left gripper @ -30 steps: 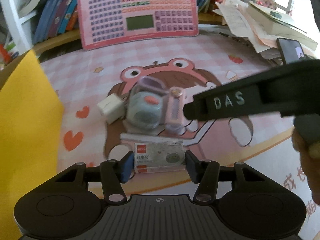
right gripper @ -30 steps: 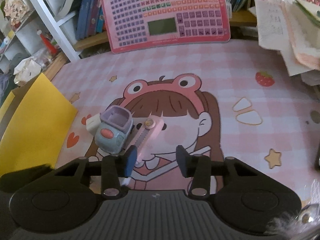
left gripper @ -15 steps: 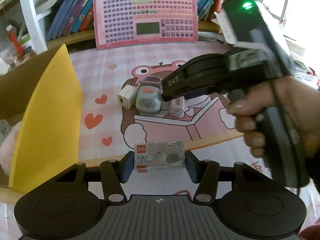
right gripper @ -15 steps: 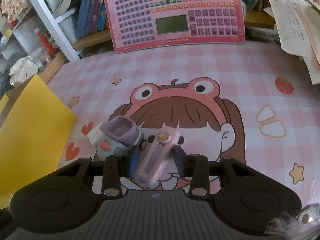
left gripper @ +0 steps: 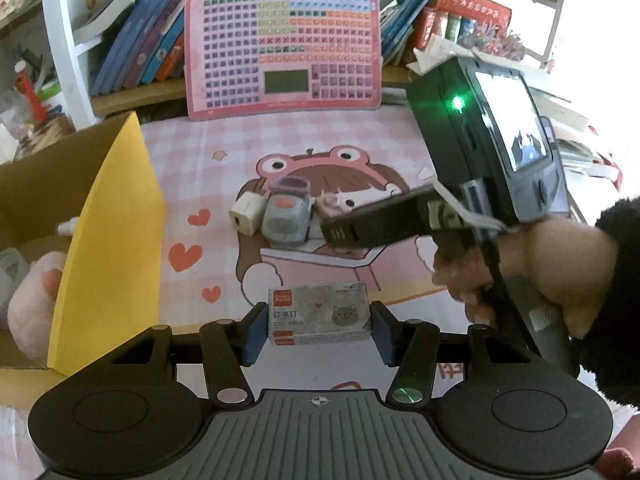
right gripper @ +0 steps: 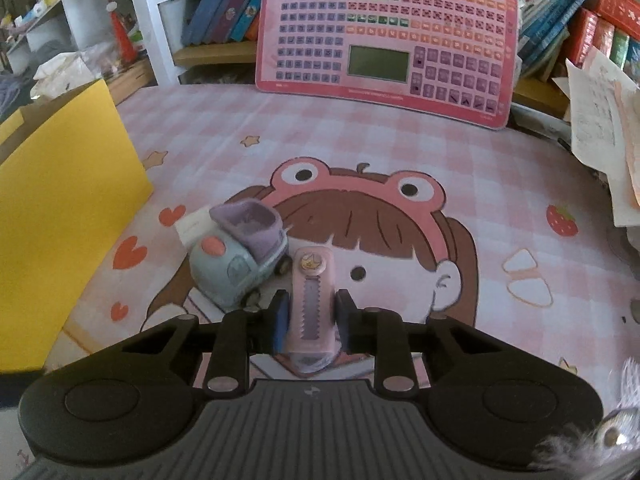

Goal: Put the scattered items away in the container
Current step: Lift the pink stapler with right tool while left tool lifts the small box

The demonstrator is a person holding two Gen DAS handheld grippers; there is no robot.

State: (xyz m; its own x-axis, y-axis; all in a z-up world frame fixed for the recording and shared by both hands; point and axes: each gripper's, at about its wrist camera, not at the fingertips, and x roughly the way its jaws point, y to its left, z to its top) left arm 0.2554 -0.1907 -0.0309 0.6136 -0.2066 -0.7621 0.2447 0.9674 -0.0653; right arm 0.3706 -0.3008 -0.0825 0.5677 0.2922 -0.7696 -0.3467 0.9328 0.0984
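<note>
I read "订书钉" on the staple box (left gripper: 318, 314), beside a cat face; its smaller digits and red logo stay illegible.

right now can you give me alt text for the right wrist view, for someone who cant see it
The right gripper is closed on a pink utility knife over a pink cartoon desk mat. A small blue-grey toy truck sits just left of the knife, and a yellow-walled cardboard box stands at the far left.

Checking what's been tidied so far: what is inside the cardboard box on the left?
In the left wrist view the cardboard box holds a pink plush toy and a small white item. The yellow flap covers the rest of the inside.
</note>
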